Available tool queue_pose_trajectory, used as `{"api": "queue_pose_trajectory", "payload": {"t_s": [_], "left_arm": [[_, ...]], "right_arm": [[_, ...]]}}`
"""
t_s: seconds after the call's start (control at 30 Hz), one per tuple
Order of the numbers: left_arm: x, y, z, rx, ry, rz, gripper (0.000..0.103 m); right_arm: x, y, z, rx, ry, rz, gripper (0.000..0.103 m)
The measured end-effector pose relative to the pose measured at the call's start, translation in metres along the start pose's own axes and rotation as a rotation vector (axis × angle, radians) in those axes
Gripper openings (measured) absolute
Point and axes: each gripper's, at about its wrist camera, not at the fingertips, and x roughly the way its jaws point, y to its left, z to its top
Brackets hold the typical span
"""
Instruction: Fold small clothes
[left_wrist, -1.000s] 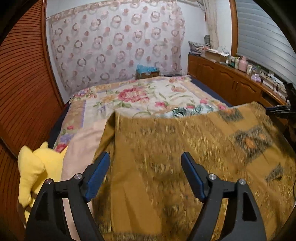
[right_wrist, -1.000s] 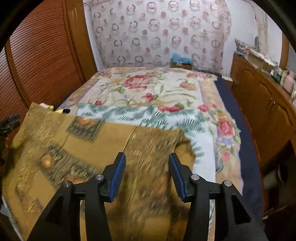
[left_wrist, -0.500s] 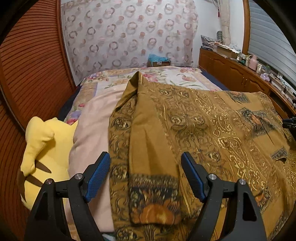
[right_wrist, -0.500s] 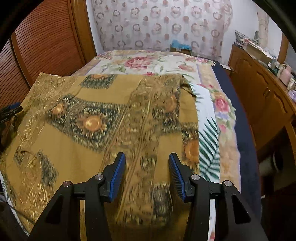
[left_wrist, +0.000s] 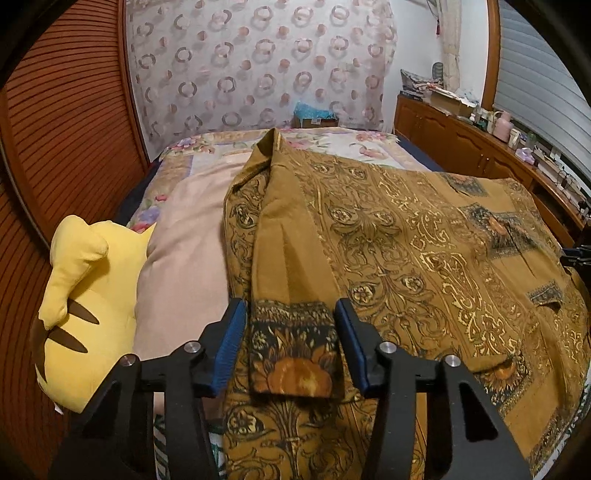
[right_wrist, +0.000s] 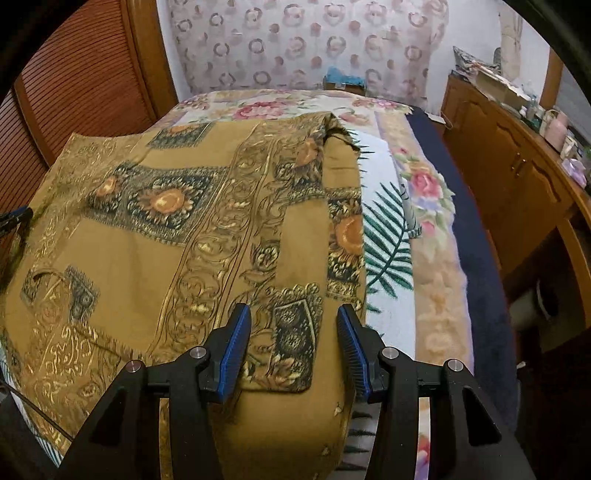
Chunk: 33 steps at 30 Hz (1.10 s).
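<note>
A golden-brown garment with dark flower panels lies spread across the bed, also seen in the right wrist view. Its left sleeve is folded inward over the body. My left gripper hangs just above the sleeve's cuff. Its jaws are closing, with the cuff lying flat between the blue pads and no pinch visible. My right gripper hovers half open over the garment's right near corner, where a dark patterned flap lies between its fingers, untouched.
A yellow plush toy and a pink blanket lie left of the garment. The floral bedspread shows on the right, then a wooden cabinet. A slatted wooden wall runs along the left.
The garment has settled flat on the bed, and both grippers came closer and lower over it. The left jaws have narrowed around the cuff. The right jaws kept their width.
</note>
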Motion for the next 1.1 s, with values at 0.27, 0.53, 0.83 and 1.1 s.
{"api": "queue_pose_trajectory", "payload": {"t_s": [0.27, 0.53, 0.83, 1.1], "left_arm": [[-0.002, -0.001, -0.009, -0.019, 0.018, 0.006, 0.048], [-0.006, -0.004, -0.012, -0.02, 0.015, -0.026, 0.008], [-0.048, -0.013, 0.0, -0.014, -0.101, -0.047, 0.004], [-0.078, -0.013, -0.001, -0.01, -0.158, -0.059, 0.004]], "right_arm": [[-0.003, 0.009, -0.006, -0.052, -0.014, 0.018, 0.043], [-0.012, 0.012, -0.01, -0.076, -0.046, 0.056, 0.005], [-0.052, 0.016, -0.005, -0.087, -0.168, 0.07, 0.003], [-0.085, 0.02, -0.023, -0.08, -0.205, 0.064, 0.003]]}}
